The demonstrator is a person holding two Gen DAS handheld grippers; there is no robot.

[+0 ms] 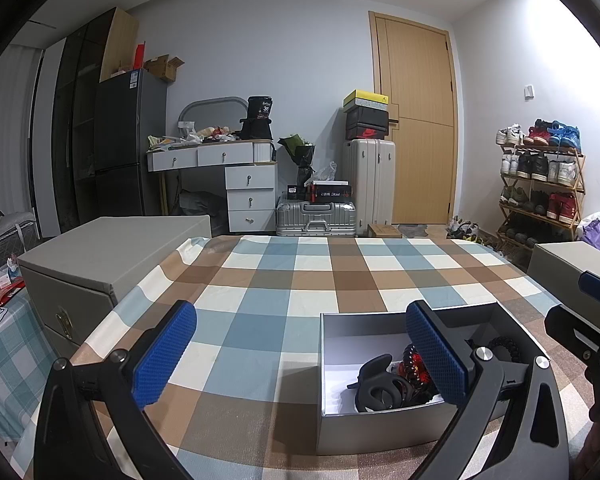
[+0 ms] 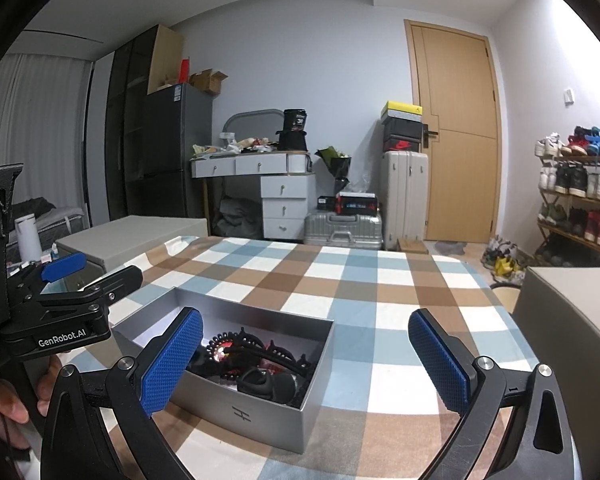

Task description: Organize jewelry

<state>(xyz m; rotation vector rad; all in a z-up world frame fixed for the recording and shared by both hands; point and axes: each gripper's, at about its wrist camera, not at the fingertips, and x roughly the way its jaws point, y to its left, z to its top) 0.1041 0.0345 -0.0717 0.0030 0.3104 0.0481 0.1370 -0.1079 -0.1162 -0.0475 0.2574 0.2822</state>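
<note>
i hold both the left gripper (image 1: 300, 356) and right gripper (image 2: 306, 360) spread wide, empty; the tangled hair accessories (image 2: 260, 368) sit inside the silver box (image 2: 244, 420) on the checked cloth (image 1: 284, 276); i judge a snagged clip could drag neighbours out or tip the box.

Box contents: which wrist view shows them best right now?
Right wrist: the open grey box shows its dark hair clips almost unblocked, beside the finger. In the left wrist view, the finger hides much of the box.
</note>
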